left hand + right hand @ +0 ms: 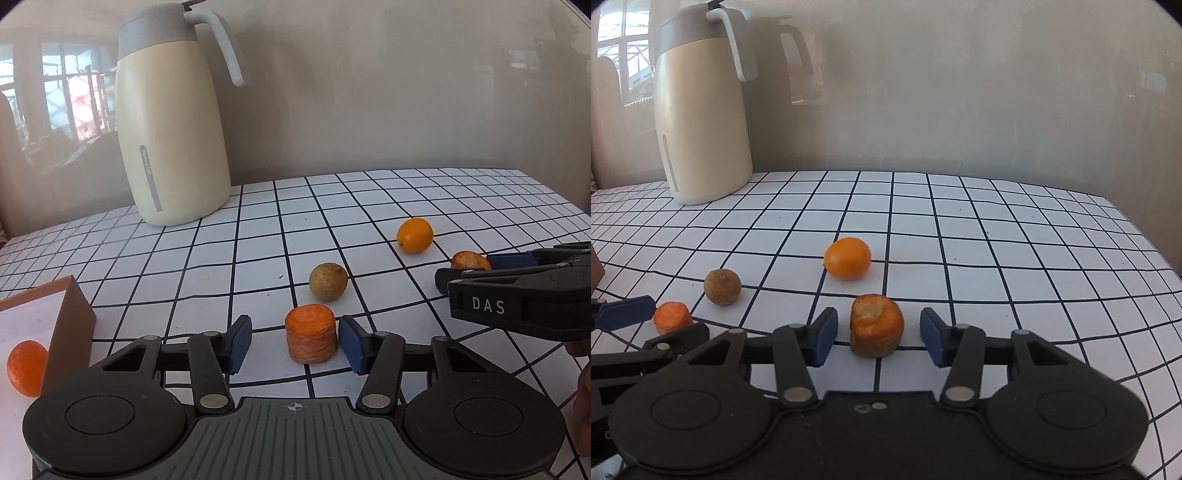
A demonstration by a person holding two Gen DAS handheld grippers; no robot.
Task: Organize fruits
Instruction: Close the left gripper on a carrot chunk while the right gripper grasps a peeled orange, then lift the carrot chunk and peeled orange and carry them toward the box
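My left gripper [295, 341] is open with an orange carrot chunk [311, 338] standing between its blue pads, nearer the right pad. My right gripper [878, 334] is open around a second, browner carrot chunk [876, 319], with a gap on each side. In the left wrist view the right gripper [465, 267] reaches in from the right around that chunk [470, 260]. The left gripper [657, 321] and its chunk [671, 316] show in the right wrist view. A small orange fruit [414, 235] [847, 257] and a brown round fruit [328, 281] [722, 281] lie on the table.
A brown box [59, 325] with a white inside stands at the left and holds an orange piece [26, 367]. A tall cream thermos jug [173, 118] [701, 110] stands at the back left by the wall. The tablecloth [997, 240] is white with a black grid.
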